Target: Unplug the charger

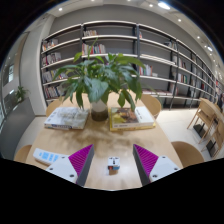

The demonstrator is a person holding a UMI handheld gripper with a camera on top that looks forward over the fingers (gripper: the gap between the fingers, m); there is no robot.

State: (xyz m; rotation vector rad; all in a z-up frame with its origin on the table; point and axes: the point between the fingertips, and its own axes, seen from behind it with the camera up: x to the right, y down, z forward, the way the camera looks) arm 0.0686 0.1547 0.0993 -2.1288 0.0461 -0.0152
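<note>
No readable text, label, brand, number or sign anywhere. Book stacks [67, 117] and [131, 118] on table [110, 140], at 10 and 2 o'clock from gripper [113, 160]: covers show only colour patches, no legible title. Bookshelf [120, 50] at 12 o'clock, beyond table: spines too small to read. White device [46, 156] at 9 o'clock: markings indistinct.

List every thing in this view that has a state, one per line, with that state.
gripper: open, holding nothing, fingers apart above the table.
small white charger: resting on the table between the fingers, not touched.
potted plant: upright at the table's middle.
books: lying flat, closed, beside the plant.
magazine: lying flat on the plant's other side.
chairs: unoccupied.
shelves: partly filled with books.
</note>
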